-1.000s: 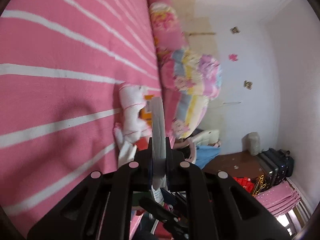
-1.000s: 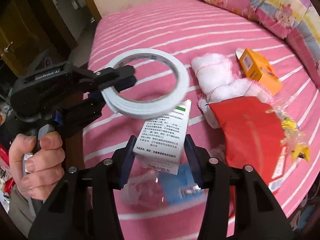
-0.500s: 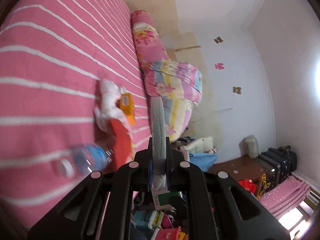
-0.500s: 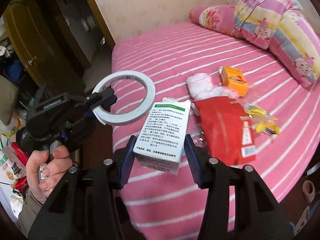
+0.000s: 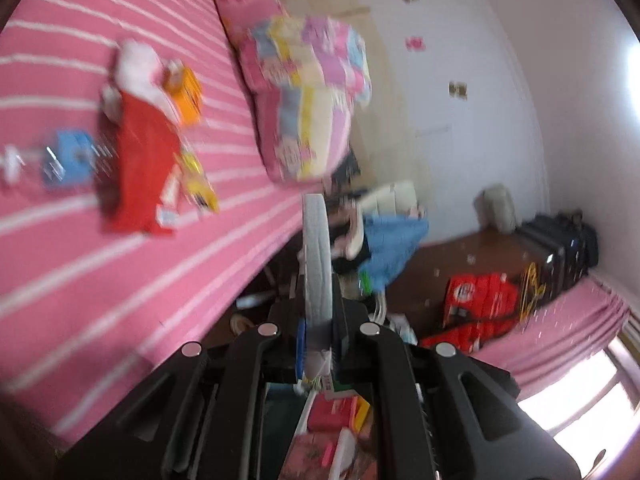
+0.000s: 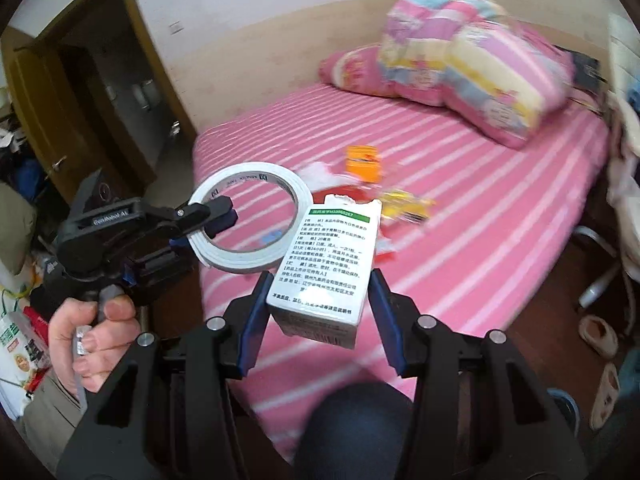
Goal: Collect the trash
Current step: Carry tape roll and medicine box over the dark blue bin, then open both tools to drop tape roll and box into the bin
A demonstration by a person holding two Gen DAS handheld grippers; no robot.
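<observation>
My left gripper (image 5: 318,322) is shut on a white tape roll (image 5: 317,264), seen edge-on; the right wrist view shows the same tape roll (image 6: 256,258) as a ring clamped by the left gripper (image 6: 214,216), held by a hand (image 6: 94,344). My right gripper (image 6: 320,280) is shut on a white medicine box (image 6: 326,264) with a green band and printed text. Left on the pink striped bed (image 5: 120,280) lie a red packet (image 5: 142,172), an orange box (image 5: 188,94), a white cloth (image 5: 136,66), a yellow wrapper (image 5: 198,184) and a clear bottle with a blue label (image 5: 68,158).
A patchwork quilt (image 6: 476,68) and pink pillow (image 6: 352,70) lie at the bed's head. A brown door (image 6: 80,120) stands left. Beside the bed the wooden floor holds slippers (image 6: 600,336), red packages (image 5: 480,296), dark suitcases (image 5: 560,248) and blue cloth (image 5: 392,240).
Both grippers have pulled back and up from the bed, still holding the tape roll and the box. The trash on the bed now looks smaller and farther away.
</observation>
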